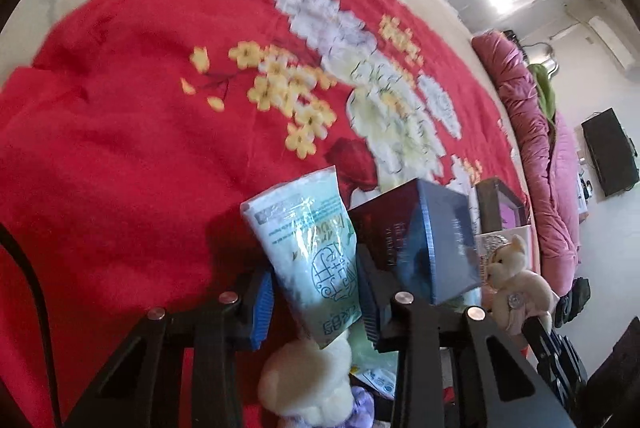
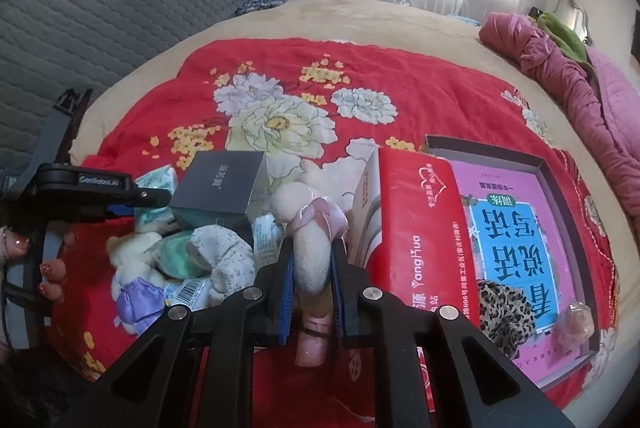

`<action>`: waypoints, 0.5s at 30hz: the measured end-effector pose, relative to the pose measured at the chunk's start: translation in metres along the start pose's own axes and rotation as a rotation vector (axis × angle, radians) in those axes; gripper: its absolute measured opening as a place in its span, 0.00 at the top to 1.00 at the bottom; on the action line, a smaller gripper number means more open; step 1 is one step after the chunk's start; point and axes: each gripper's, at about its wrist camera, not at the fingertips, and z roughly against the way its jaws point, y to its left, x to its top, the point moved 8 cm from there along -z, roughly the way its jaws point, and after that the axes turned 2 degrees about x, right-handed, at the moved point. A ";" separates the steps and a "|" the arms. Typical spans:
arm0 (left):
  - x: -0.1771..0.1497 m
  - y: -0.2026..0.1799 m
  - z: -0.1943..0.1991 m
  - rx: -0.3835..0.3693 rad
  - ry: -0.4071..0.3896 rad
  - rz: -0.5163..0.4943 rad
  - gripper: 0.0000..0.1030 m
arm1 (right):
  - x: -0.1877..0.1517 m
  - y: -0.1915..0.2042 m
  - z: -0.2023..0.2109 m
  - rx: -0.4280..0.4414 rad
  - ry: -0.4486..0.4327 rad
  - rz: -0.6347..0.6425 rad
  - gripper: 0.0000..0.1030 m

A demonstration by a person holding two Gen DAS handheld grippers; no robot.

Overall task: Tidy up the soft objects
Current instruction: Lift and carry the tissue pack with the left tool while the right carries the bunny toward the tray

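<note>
left claw (image 1: 316,304): clamped on a pale green tissue pack (image 1: 308,252), lifted over the red floral blanket (image 1: 120,132) on the bed, close by the dark box (image 1: 424,240).
pile: a cream plush bear (image 2: 132,248), a green pouch (image 2: 180,256) and a speckled cloth (image 2: 228,256) lie heaped toward the blanket's left edge.
right claw (image 2: 312,268): pressed together on a cream plush toy (image 2: 308,248) with a pink ribbon, beside the red carton (image 2: 416,224).
tray (image 2: 560,164): near the blanket's right edge, holding a pink book (image 2: 516,236).
risk: the slick pack could slip; the thin grip lets the toy sag free.
</note>
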 end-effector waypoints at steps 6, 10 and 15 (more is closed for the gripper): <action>-0.004 -0.010 0.043 0.050 -0.085 -0.058 0.64 | 0.005 -0.002 0.011 0.014 -0.032 -0.031 0.84; -0.013 -0.024 0.069 0.059 -0.113 -0.121 0.64 | 0.007 -0.003 0.021 0.035 -0.051 -0.065 0.84; -0.027 -0.046 0.089 0.051 -0.134 -0.182 0.64 | 0.008 -0.001 0.035 0.046 -0.077 -0.079 0.84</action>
